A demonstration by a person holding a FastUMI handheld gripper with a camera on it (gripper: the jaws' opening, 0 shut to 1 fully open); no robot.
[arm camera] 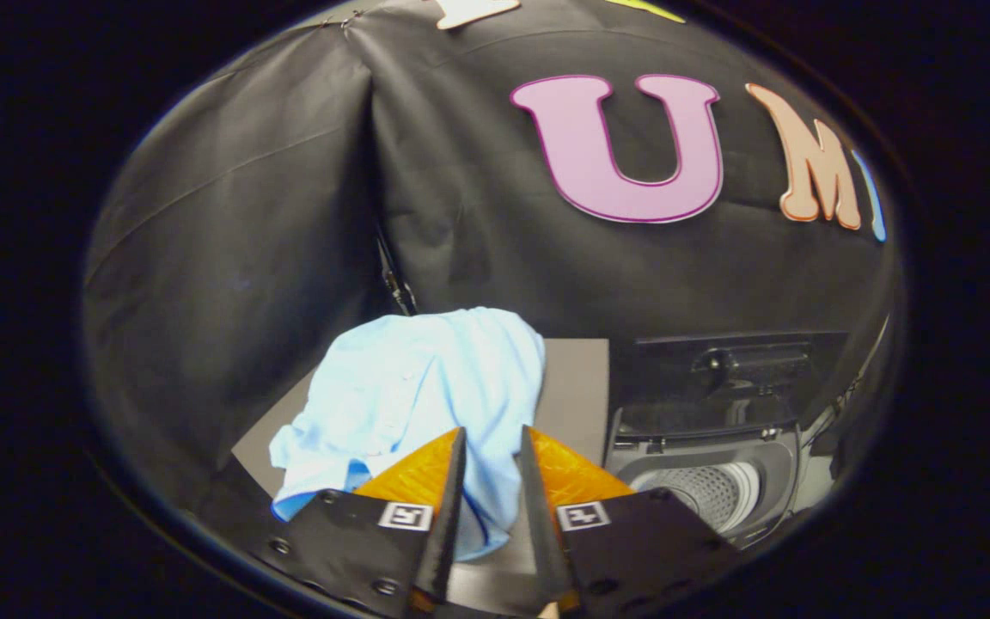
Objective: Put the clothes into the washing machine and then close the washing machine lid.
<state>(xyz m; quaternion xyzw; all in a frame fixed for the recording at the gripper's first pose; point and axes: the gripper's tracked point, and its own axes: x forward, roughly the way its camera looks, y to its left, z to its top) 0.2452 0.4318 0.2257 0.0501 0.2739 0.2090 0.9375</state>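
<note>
A light blue shirt [413, 391] lies bunched on a grey tabletop [577, 391], and a fold of it runs down between my two fingers. My gripper [491, 434] is shut on the shirt: the orange fingers [426, 468] stand close together with cloth filling the narrow gap. To the right of the table stands the washing machine [701, 464]. Its dark lid [731, 370] is raised upright at the back, and the perforated drum [705, 490] shows open beneath it, beyond and to the right of my right finger.
The black cloth wall of the booth hangs close behind the table and the machine. The table's right edge meets the left side of the machine. A dark strap or clip [394, 279] hangs at the wall's fold behind the shirt.
</note>
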